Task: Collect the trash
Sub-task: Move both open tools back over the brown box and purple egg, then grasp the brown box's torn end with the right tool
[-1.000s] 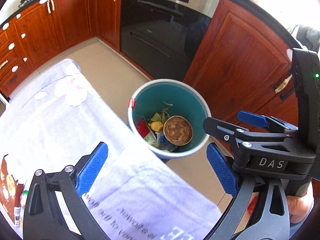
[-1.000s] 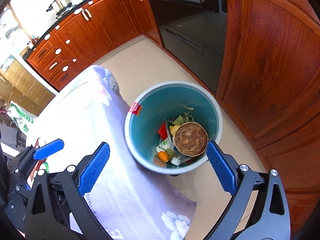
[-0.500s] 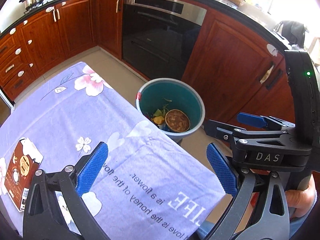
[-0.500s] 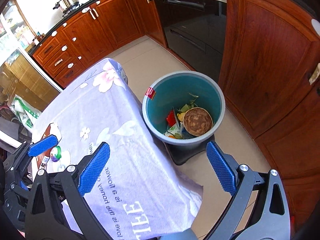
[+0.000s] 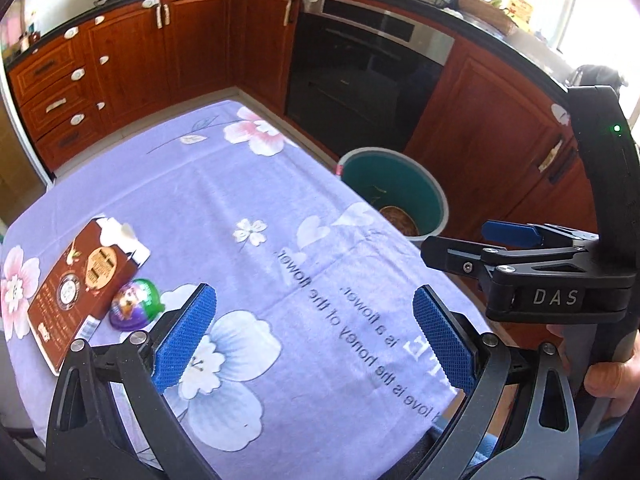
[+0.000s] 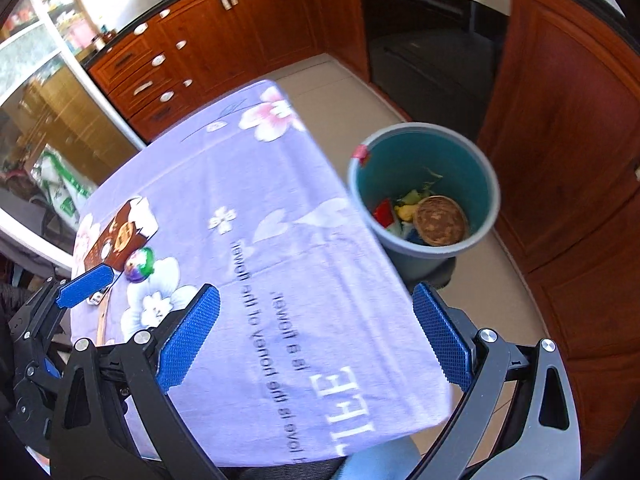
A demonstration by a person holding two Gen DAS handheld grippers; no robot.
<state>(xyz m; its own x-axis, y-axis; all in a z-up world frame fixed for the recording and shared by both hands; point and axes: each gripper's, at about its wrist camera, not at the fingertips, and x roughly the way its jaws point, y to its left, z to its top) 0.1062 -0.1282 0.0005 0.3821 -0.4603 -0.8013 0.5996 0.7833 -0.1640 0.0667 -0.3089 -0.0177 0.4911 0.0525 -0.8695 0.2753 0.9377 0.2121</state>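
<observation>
I hold both grippers over a table draped in a lilac flowered cloth [image 5: 256,200], my left gripper [image 5: 316,338] and right gripper [image 6: 316,338] each with blue pads spread wide and nothing between them. A brown carton [image 5: 86,276] lies flat at the cloth's left side with a purple-green ball [image 5: 136,304] touching its edge. A teal bin [image 6: 424,184] holding trash stands on the tiled floor just beside the table, near the oven [image 5: 360,76] and red-brown cabinets [image 5: 132,56]
</observation>
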